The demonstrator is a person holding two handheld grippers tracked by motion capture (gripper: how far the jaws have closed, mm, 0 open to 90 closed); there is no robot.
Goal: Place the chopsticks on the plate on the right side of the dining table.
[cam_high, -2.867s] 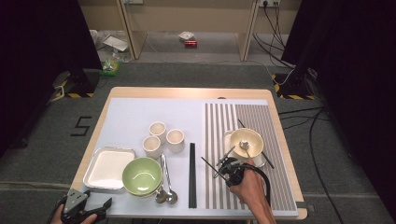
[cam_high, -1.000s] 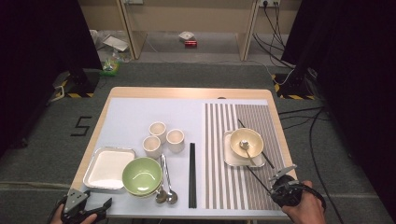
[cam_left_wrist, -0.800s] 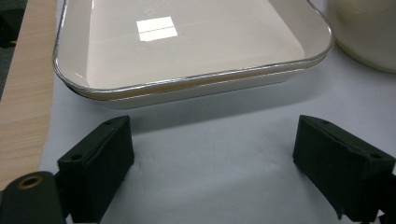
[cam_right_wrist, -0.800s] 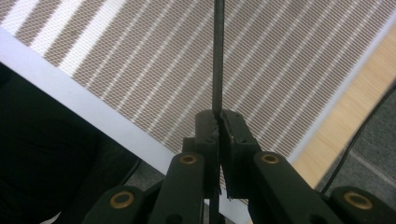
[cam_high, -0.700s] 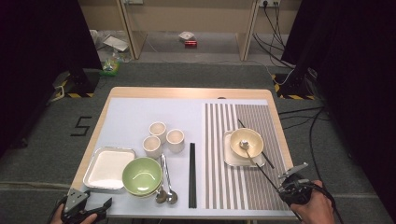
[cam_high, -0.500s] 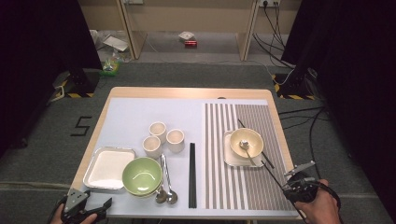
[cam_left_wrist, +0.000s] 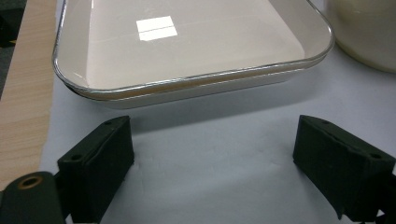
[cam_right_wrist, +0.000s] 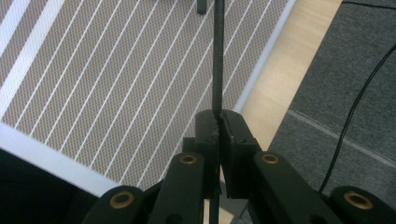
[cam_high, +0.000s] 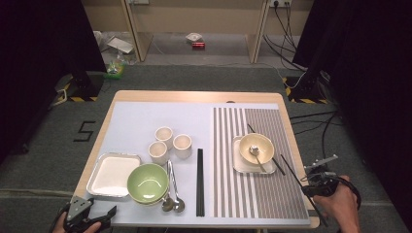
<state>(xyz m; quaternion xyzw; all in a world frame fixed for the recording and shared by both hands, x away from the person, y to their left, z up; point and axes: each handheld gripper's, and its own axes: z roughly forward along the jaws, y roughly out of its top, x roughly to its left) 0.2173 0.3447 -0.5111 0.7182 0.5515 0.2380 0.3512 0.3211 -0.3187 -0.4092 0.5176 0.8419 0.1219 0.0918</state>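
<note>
My right gripper [cam_right_wrist: 218,122] clamps one thin black chopstick [cam_right_wrist: 217,60] at lower right, above the striped grey placemat [cam_right_wrist: 116,79], to keep it steady for carrying.

Matt black ridged chopstick [cam_right_wrist: 217,60] between matt black plastic pads of the right gripper [cam_right_wrist: 219,122]. Striped mat [cam_right_wrist: 116,79]: finely woven, matt. Tray [cam_left_wrist: 187,46]: glossy cream enamel, bright metal rim. Table [cam_left_wrist: 23,93]: pale wood edge. Green bowl [cam_high: 147,182]: glossy glaze.
</note>
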